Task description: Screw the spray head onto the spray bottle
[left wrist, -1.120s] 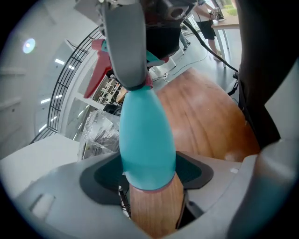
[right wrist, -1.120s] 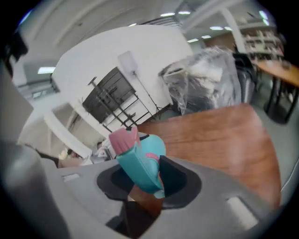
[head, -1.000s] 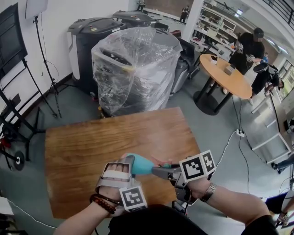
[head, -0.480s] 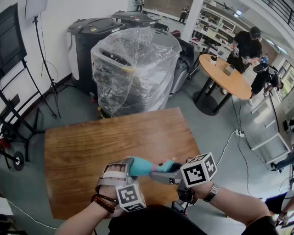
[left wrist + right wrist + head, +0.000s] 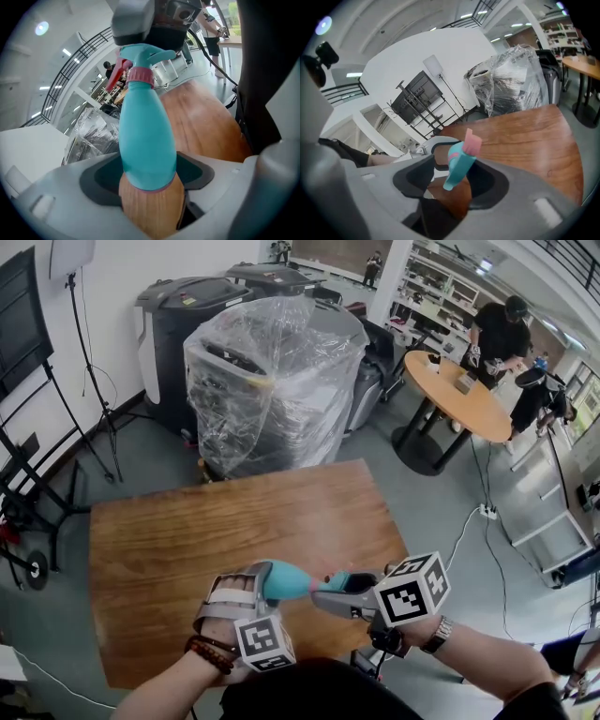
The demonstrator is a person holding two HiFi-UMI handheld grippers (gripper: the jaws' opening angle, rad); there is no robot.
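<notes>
The left claw (image 5: 270,579) is clamped on the base of one teal spray bottle (image 5: 145,140). It holds the bottle steady above the wooden bench (image 5: 234,512), with the neck pointing toward the right claw (image 5: 330,589). One teal spray head (image 5: 458,165) with a pink trigger sits on that neck, between the right claw's jaws. Those jaws stand fairly wide and have just been closing, probably to grip the head for a twist. Two claws, one bottle, one head.

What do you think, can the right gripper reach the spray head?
Probably yes: the spray head sits between the right gripper's jaws, which have just been closing, with nothing in the way. The left gripper holds the bottle.
</notes>
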